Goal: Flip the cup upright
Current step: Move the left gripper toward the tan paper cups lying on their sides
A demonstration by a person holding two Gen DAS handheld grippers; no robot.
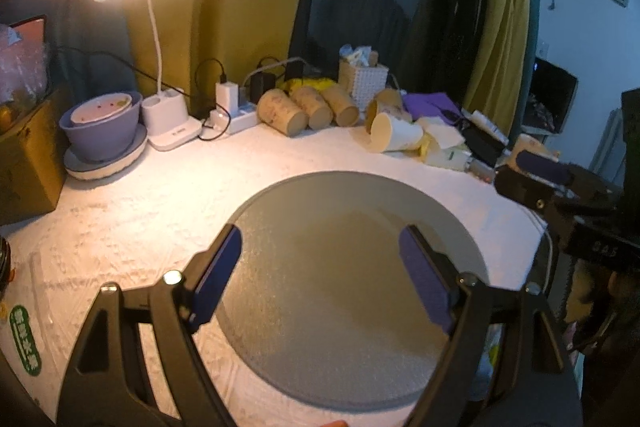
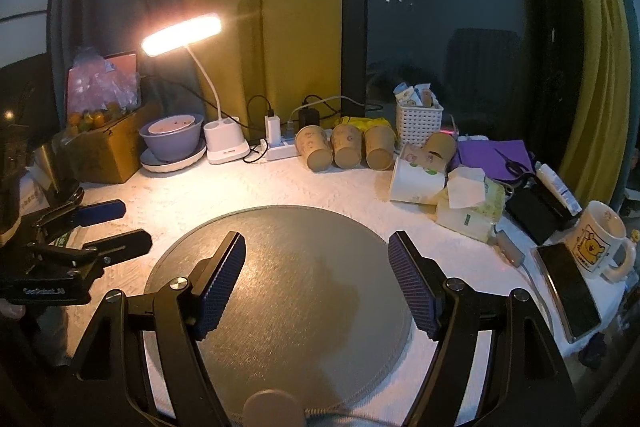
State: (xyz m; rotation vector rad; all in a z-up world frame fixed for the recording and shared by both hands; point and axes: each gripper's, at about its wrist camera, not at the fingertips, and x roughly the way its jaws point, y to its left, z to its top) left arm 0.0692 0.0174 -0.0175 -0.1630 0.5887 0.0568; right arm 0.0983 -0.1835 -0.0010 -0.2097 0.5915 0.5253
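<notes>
We hover both tools over the round grey placemat (image 2: 280, 287) on the white textured tablecloth (image 1: 140, 211), nothing gripped. Our left gripper (image 1: 320, 279) has its jaws spread wide, and so does our right gripper (image 2: 316, 283). No cup is on the mat. The likeliest target is the white paper cup with green print (image 2: 416, 183), lying on its side beyond the mat's far right edge, touching the crumpled paper packets (image 2: 472, 203). In the left view its open mouth faces us and left (image 1: 394, 137), so the long axis runs roughly away and rightward. It lies ahead-right of both tools, and we judge the right one nearer. Three brown paper cups (image 2: 346, 147) also lie on their sides further back by the white power strip (image 2: 280, 149), bases toward us. Which cup is meant we cannot tell for certain.
</notes>
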